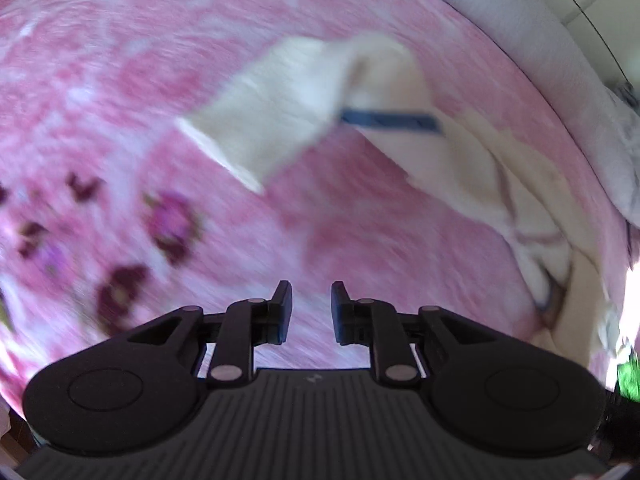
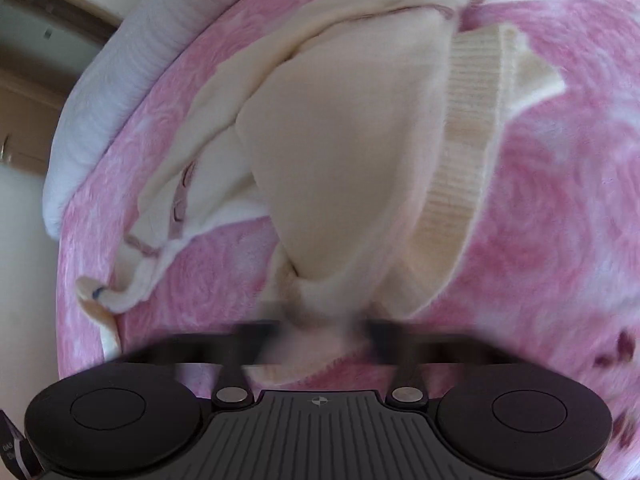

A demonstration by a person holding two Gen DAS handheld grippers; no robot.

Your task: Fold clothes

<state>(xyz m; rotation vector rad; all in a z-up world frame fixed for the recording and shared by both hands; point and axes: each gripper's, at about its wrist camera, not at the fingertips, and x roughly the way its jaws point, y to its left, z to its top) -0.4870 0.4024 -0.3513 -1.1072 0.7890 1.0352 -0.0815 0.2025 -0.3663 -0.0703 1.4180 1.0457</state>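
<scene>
A cream knit sweater [image 1: 480, 176] lies on a pink flowered blanket [image 1: 200, 60]. In the left wrist view, blurred, one sleeve [image 1: 276, 120] reaches toward the middle, with a navy stripe [image 1: 392, 120] beside it. My left gripper [image 1: 311, 304] hovers above bare blanket short of the sleeve, its jaws apart with nothing between them. In the right wrist view the sweater [image 2: 340, 160] is bunched into a raised fold with a ribbed band [image 2: 464, 160] on its right. My right gripper [image 2: 320, 332], blurred, is shut on the near end of that fold.
A white padded edge [image 1: 520, 20] [image 2: 104, 92] borders the blanket on the sweater's side. Beyond it stand pale cabinets [image 2: 32, 92]. Dark purple flower prints [image 1: 168, 220] mark the blanket to the left of my left gripper.
</scene>
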